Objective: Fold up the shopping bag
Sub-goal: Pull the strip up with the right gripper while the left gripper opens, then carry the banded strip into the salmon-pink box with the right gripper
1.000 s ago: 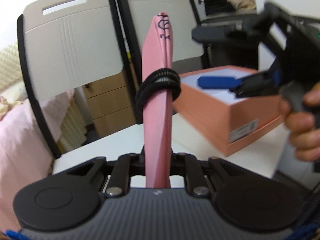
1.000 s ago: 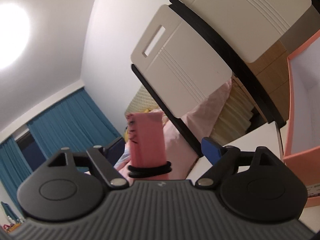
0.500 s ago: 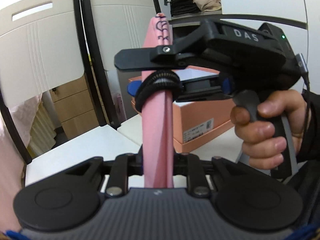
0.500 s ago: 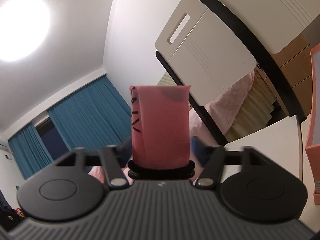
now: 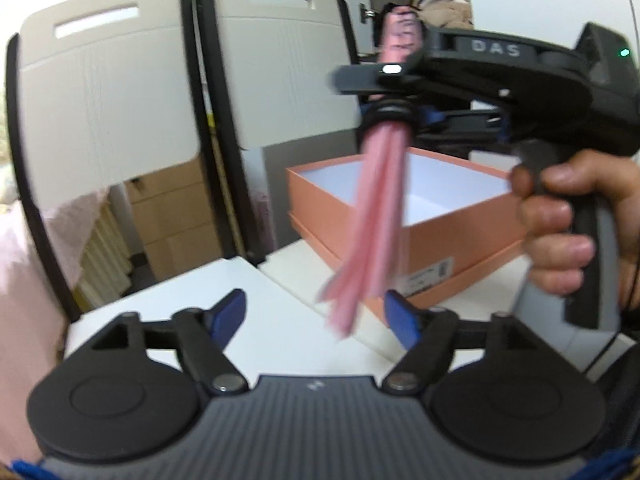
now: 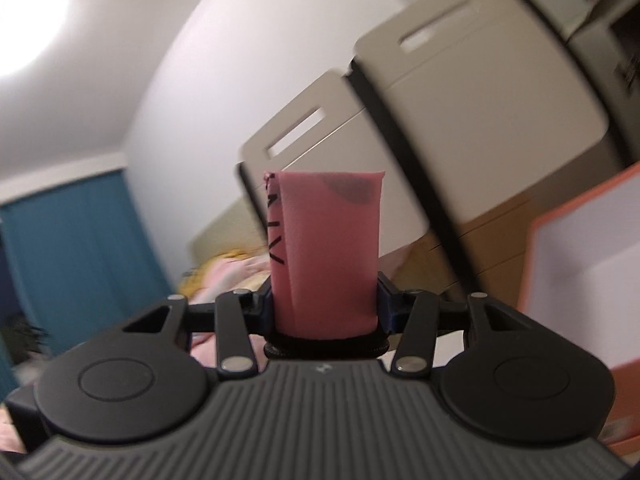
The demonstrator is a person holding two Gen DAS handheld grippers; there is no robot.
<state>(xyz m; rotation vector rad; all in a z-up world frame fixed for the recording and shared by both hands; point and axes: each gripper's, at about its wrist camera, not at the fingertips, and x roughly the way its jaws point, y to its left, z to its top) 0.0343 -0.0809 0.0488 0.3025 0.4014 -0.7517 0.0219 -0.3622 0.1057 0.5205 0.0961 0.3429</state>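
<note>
Jaws of the left gripper (image 5: 316, 312) stand released; the right gripper (image 6: 325, 300) clenches the folded pink shopping bag (image 5: 372, 216), hair tie (image 5: 390, 114) banded, above the table (image 5: 256, 312) edge by the open box (image 5: 424, 216)

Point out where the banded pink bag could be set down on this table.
Bare white tabletop lies between the chair backs and the open left tongs. The right side is crowded by the open pink box; its white inside is empty.
</note>
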